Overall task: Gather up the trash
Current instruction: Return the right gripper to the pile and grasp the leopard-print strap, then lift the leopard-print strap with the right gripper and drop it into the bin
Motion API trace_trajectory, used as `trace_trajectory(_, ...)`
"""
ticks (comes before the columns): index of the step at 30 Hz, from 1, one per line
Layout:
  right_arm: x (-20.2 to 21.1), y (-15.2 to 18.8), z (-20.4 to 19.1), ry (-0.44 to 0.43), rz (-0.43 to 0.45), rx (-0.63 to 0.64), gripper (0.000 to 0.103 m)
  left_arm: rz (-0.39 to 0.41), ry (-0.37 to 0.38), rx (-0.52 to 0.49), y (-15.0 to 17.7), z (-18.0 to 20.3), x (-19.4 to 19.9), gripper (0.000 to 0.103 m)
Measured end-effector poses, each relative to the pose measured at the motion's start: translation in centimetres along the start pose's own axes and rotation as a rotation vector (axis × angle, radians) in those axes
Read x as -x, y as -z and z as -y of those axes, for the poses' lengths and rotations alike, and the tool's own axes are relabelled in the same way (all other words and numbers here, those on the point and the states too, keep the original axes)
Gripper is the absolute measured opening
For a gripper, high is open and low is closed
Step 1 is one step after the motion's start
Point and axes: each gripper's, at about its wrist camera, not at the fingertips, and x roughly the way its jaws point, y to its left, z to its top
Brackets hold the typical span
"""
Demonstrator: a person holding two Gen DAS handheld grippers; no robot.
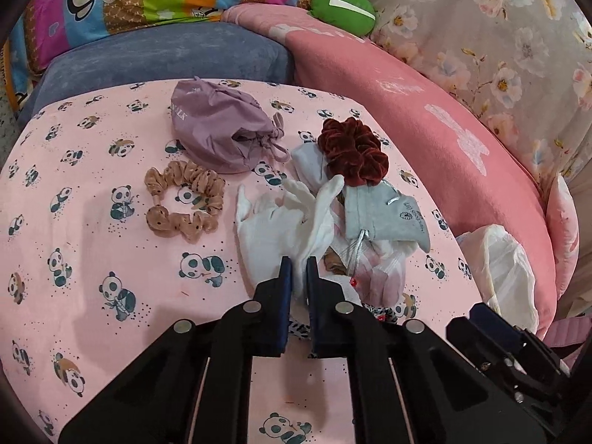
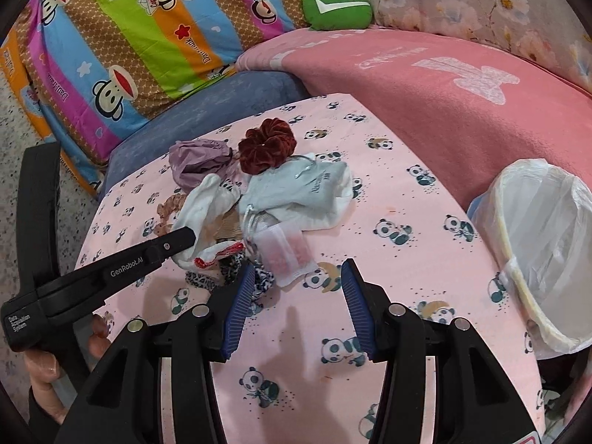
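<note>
On panda-print sheet (image 2: 407, 244), lined bin (image 2: 540, 259)

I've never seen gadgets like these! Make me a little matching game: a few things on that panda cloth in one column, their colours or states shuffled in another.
Things:
1. velvet scrunchie
2. drawstring pouch
3. left gripper
4. right gripper

Colours or states:
A. fingers spread wide, holding nothing
B. lilac
C. dark red
D. fingers closed on the white cloth

Pairs: 1-C, 2-B, 3-D, 4-A
</note>
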Motion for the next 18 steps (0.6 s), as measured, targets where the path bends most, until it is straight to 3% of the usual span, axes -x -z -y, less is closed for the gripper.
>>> trace_trajectory(10, -4.0, 0.7, -3.0, -0.062, -0.078, 0.015, 0.046, 0.045, -0.062, -0.025, -0.8, -0.7, 1.7, 0.008)
trace_trajectory(16, -6.2, 1.6, -3.4, -0.067, -0.129, 0.004, 0.028, 0.040, -0.080, -0.028, -0.6, -1.2, 1.7, 0.008)
trace_trajectory(18, -6.7, 1.9, -3.3, -0.073, -0.143, 0.000, 0.017, 0.037, -0.081, -0.028, -0.5, -1.2, 1.6, 0.008)
